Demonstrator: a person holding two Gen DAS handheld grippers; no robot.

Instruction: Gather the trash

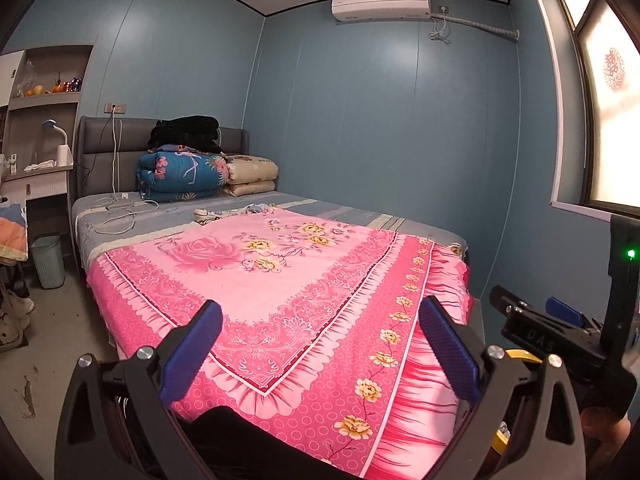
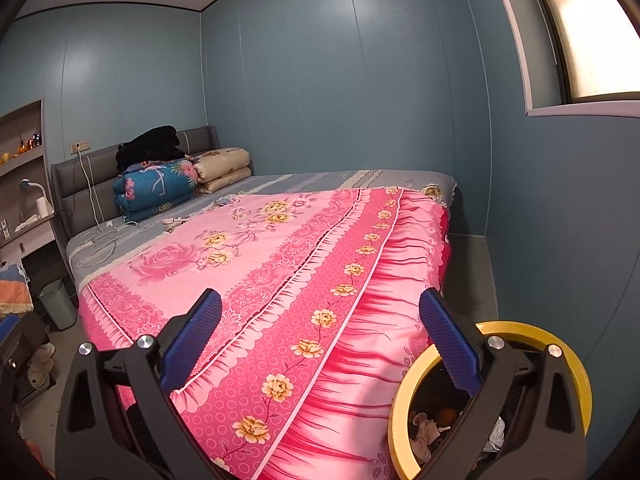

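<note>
Blue-walled bedroom, pink floral bedspread ahead. My left gripper and right gripper both hover spread, holding nothing. Yellow-rimmed bin, already containing scraps, sits just beside my right tongs. Risk, in my judgement: small litter near the pillows resembles cables, inviting a wrong grab.

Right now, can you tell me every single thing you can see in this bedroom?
Pink flowered bedspread: one, pink, over bed's near end.
Folded quilts: two, blue and beige, by grey headboard.
Black folded clothes: one pile, atop blue quilt.
White cables: several, on grey sheet.
Pale green ribbed wastebasket: one, floor left of bed.
Yellow-rimmed bin: one, trash inside, below right gripper.
White air conditioner: one, high on wall.
Left gripper: open.
Right gripper: open.
</note>
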